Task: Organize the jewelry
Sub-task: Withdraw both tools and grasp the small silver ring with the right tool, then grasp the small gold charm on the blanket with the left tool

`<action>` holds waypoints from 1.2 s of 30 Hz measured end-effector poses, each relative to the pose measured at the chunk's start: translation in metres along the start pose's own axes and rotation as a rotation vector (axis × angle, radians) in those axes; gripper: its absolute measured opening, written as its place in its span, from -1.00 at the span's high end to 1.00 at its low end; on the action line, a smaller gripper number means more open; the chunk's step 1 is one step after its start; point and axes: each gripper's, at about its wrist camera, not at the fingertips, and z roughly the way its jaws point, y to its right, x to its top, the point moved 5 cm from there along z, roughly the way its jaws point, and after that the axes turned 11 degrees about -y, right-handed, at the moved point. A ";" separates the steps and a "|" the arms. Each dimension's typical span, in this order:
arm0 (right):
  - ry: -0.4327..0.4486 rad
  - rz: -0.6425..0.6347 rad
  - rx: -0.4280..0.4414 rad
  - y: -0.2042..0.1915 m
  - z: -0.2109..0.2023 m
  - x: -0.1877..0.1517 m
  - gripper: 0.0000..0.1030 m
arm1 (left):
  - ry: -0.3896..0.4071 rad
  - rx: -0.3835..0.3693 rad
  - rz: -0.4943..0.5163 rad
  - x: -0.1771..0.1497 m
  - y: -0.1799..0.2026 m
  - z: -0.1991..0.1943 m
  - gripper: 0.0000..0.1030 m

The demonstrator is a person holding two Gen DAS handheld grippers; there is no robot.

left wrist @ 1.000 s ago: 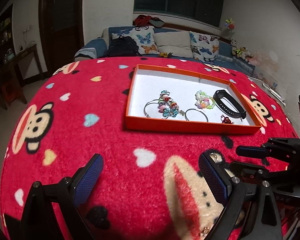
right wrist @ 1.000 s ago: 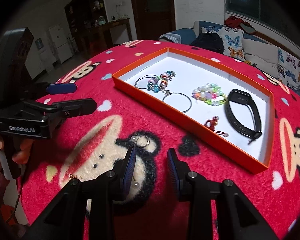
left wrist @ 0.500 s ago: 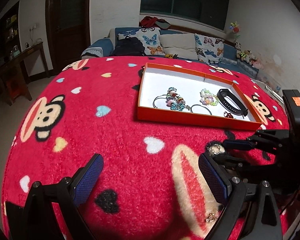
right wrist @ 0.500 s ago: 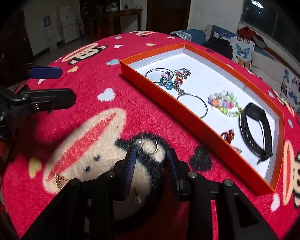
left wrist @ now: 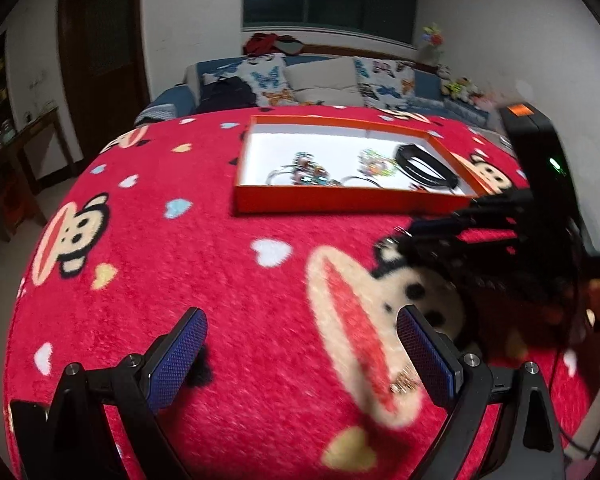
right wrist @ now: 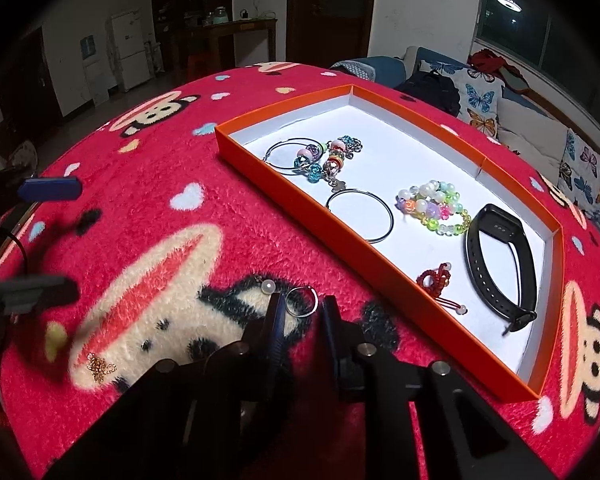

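A silver ring [right wrist: 302, 302] lies on the red monkey-print cloth with a pearl [right wrist: 267, 287] just to its left. My right gripper [right wrist: 302, 309] straddles the ring, its jaws closing, a sliver of gap still on each side. In the left wrist view the right gripper [left wrist: 416, 236] is a dark blur at the right. A small gold chain piece [right wrist: 100, 364] lies nearer the left gripper [right wrist: 48, 240]. My left gripper [left wrist: 300, 356] stands open over the cloth, the gold chain piece [left wrist: 404, 382] beside its right finger.
The orange tray [right wrist: 284, 200] holds two wire hoops, a charm bracelet [right wrist: 326, 160], a pastel bead bracelet [right wrist: 432, 208], a black wristband [right wrist: 500, 264] and a red knot charm [right wrist: 436, 280]. A hand shows at the right edge. A sofa stands behind the table.
The right gripper's jaws have narrowed around the ring. The left gripper has drawn away leftward across the cloth, and its view now shows the tray farther off.
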 end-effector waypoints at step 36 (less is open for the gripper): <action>0.046 0.078 0.070 0.004 -0.013 -0.009 0.62 | -0.122 -0.164 0.389 -0.039 0.059 0.014 0.58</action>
